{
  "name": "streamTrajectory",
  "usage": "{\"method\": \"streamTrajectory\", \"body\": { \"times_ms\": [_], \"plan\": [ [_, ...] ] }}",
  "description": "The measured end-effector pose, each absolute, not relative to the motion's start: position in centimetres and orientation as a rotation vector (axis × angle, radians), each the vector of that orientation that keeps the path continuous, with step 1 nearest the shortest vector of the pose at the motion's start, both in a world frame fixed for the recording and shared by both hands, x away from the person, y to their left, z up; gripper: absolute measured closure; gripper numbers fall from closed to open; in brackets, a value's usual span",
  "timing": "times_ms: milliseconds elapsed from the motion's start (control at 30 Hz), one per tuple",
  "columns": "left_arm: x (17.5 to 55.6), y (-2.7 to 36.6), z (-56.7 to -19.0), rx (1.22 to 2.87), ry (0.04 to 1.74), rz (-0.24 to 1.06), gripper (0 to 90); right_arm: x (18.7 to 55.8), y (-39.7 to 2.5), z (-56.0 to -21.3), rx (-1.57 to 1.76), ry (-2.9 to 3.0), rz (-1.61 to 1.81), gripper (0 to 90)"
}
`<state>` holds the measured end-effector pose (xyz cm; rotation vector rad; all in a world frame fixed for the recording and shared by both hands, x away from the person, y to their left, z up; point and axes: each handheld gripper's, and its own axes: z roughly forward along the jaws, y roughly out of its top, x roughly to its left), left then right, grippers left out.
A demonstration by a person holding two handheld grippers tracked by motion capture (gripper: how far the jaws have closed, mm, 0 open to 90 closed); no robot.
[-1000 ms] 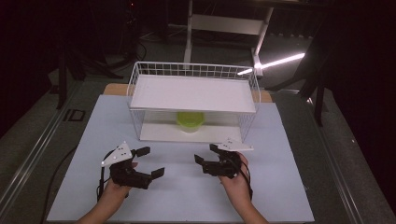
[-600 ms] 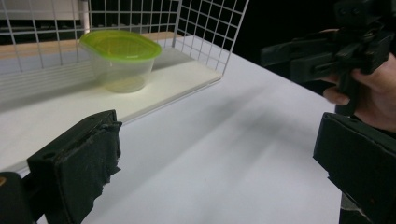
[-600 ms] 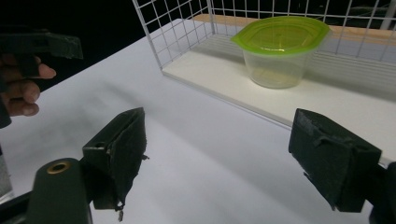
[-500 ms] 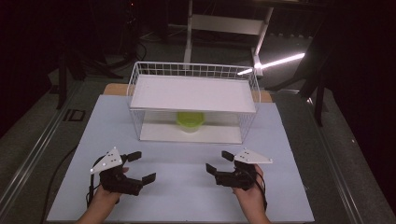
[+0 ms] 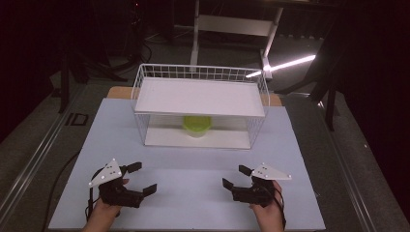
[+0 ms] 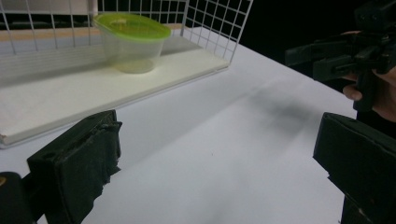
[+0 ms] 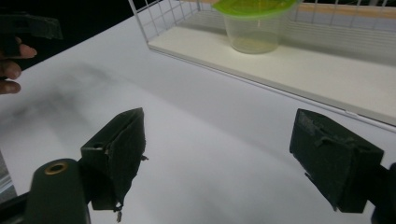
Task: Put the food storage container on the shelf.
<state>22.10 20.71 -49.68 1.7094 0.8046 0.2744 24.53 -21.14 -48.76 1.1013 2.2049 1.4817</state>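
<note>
Under the wire rack's (image 5: 200, 79) upper shelf, on its lower board, sat the green-lidded container (image 5: 196, 125). Well in front of the rack, the left tool (image 5: 143, 177) and right tool (image 5: 234, 177) hovered over the table (image 5: 193, 164), both spread wide and gripping nothing.

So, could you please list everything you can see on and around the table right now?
Wire rack: one, white, at the far middle of the table, with a white board on top and a white shelf board below.
Container: one, clear with a green lid, on the rack's lower board.
Table sheet: one, pale white, covers the table.
Stand: one, white, behind the table.
Left tongs: one, black, jaws open, near left, empty.
Right tongs: one, black, jaws open, near right, empty.
</note>
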Motion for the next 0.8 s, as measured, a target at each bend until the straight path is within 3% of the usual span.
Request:
{"method": "streamTrajectory", "body": {
  "times_ms": [800],
  "plan": [
    [22.0,20.2,-50.9,1.726,0.818,0.298,1.5,25.1,-22.0,-50.7,1.021,2.209,1.400,17.4]
  ]
}}
